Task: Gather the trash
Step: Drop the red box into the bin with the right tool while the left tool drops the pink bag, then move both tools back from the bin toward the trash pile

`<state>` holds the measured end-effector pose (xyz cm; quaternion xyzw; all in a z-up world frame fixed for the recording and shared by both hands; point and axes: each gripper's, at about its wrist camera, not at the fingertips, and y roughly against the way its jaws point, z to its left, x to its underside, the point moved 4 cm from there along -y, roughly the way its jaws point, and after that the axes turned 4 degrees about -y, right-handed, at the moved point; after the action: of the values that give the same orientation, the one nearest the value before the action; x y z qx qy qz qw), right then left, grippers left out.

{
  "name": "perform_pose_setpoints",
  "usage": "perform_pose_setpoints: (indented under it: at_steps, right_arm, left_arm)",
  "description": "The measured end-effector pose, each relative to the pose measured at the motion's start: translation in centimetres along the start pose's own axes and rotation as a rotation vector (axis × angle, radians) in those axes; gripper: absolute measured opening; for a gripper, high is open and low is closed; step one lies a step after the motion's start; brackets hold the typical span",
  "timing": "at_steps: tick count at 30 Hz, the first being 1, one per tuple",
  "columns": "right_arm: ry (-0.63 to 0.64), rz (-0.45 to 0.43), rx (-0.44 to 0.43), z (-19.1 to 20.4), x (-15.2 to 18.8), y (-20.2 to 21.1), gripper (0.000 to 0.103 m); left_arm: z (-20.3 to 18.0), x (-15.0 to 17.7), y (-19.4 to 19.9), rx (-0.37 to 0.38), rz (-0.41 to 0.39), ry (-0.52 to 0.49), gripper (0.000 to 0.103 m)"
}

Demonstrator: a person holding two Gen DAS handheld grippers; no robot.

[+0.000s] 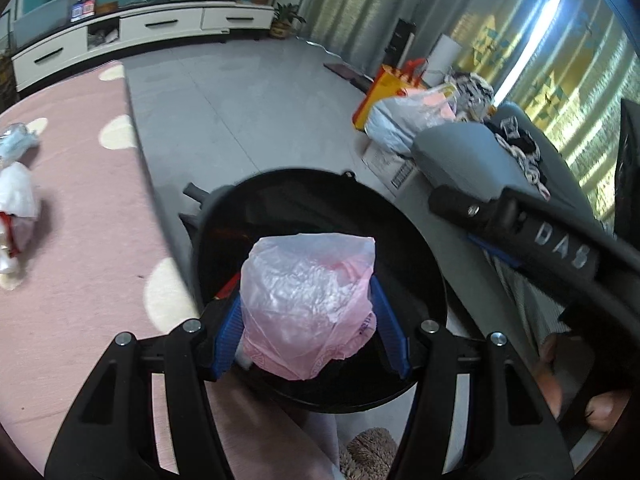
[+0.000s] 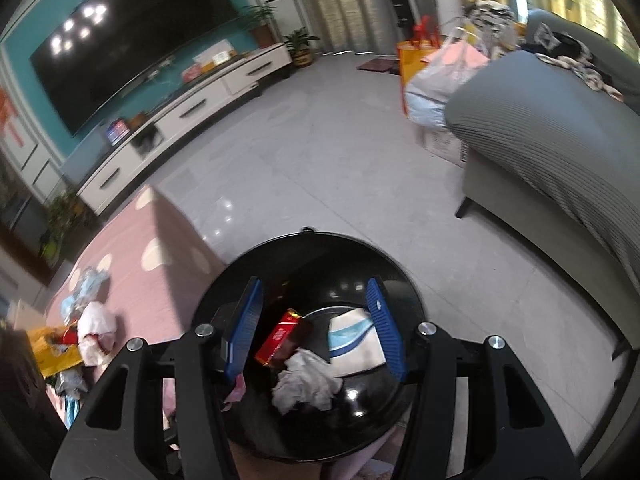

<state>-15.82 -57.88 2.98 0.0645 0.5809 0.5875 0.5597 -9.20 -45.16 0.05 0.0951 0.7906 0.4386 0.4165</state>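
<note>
My left gripper (image 1: 310,312) is shut on a crumpled pink plastic bag (image 1: 308,300) and holds it right above the mouth of the round black trash bin (image 1: 424,248). My right gripper (image 2: 314,320) is open and empty above the same bin (image 2: 360,252). Inside the bin lie a red wrapper (image 2: 278,340), a crumpled white tissue (image 2: 304,384) and a white and blue package (image 2: 352,340). The right gripper's black body (image 1: 520,224) shows at the right of the left wrist view. More trash lies on the pink rug: white and blue bags (image 1: 16,184) and a pile (image 2: 86,320).
The bin stands at the edge of a pink dotted rug (image 1: 80,240) on a grey tiled floor (image 2: 320,140). A grey sofa (image 2: 552,128) is at the right with full bags (image 2: 436,76) beside it. A white TV cabinet (image 2: 192,108) runs along the far wall.
</note>
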Motion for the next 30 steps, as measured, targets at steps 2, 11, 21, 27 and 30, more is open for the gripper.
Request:
perform_pose_setpoints:
  at_steps: [2,11,21,27,30]
  right_arm:
    - [-0.021,-0.001,0.018,-0.8,-0.1,0.0,0.055]
    - [-0.039,0.012,0.074,-2.1,-0.1,-0.6,0.055]
    - [-0.027,0.012,0.086,-1.5,-0.1,-0.5,0.057]
    - [0.014,-0.004,0.057,0.2,0.1,0.2,0.064]
    - [0.023,-0.013,0.02,1.3,0.1,0.8,0.066]
  left_arm:
    - [-0.3,0.2,-0.7,0.017,0.016,-0.004,0.06]
    - [-1.3,0.7,-3.2,0.065,0.075,0.007,0.065]
    - [-0.5,0.6,-0.6,0.058,0.029,-0.025,0.093]
    - [1.2,0.1,2.7,0.068,-0.016,0.012,0.1]
    - [2.7,0.0,4.9,0.044,-0.052,0.041,0.1]
